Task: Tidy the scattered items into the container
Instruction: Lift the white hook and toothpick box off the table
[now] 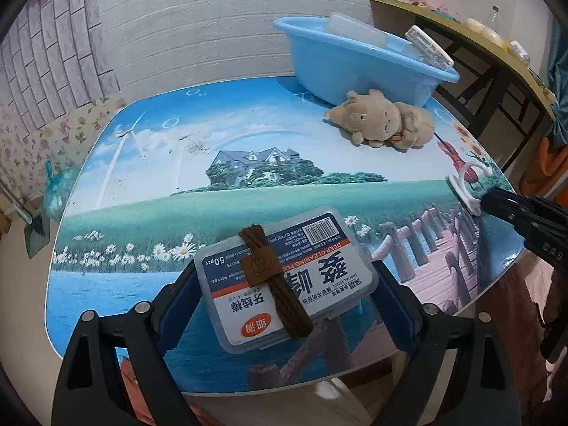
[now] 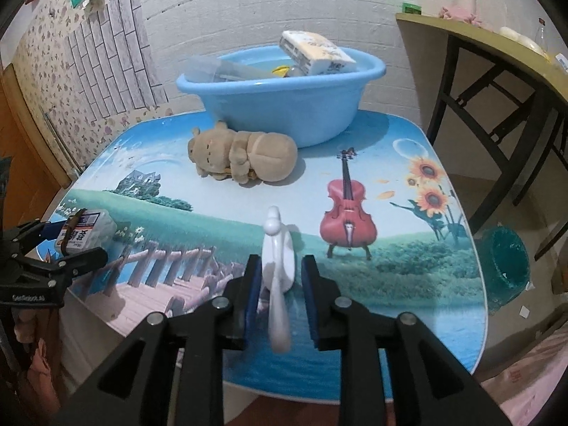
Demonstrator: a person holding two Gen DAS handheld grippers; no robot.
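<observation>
Right gripper point(image 2: 277, 280) is straddling the white hook point(image 2: 278, 259), pads seemingly just off it, so released; long axis running along the fingers twd the blue basin point(image 2: 284, 106) at the table's point(image 2: 408, 301) far edge. Left gripper point(image 1: 287, 284) is spread wide, bracketing the floss box point(image 1: 284, 277) w/ a brown cord bundle point(image 1: 273, 277) lying on top, not clamping. Plush toy point(image 2: 241, 156) is sitting just in front of the basin.

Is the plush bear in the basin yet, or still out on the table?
Out. The plush bear lies on its side on the table, just in front of the blue basin.
</observation>
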